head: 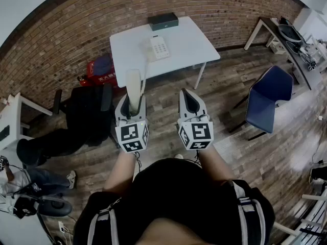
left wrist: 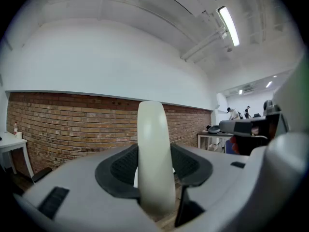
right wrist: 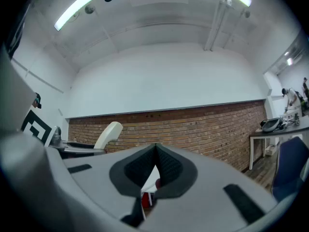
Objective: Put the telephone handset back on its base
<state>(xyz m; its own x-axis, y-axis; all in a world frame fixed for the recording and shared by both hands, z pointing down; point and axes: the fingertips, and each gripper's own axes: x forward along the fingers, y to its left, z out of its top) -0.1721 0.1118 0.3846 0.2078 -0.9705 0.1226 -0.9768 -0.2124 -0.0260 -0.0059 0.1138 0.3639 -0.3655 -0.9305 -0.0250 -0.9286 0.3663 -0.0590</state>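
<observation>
In the head view, my left gripper point(head: 131, 102) clamps the handset point(head: 134, 86) upright between its jaws, with the base point(head: 159, 47) on the white table point(head: 194, 42) well ahead of them. In the left gripper view, both pads point(left wrist: 120, 166) press the handset's sides. In the right gripper view, my right gripper point(right wrist: 154, 149) has its jaws closed tip to tip on nothing

I'm finding no wording I can read: the pale characters on the red box point(head: 99, 71) are showing too small, and the telephone base point(head: 159, 47) keys are blurring.
</observation>
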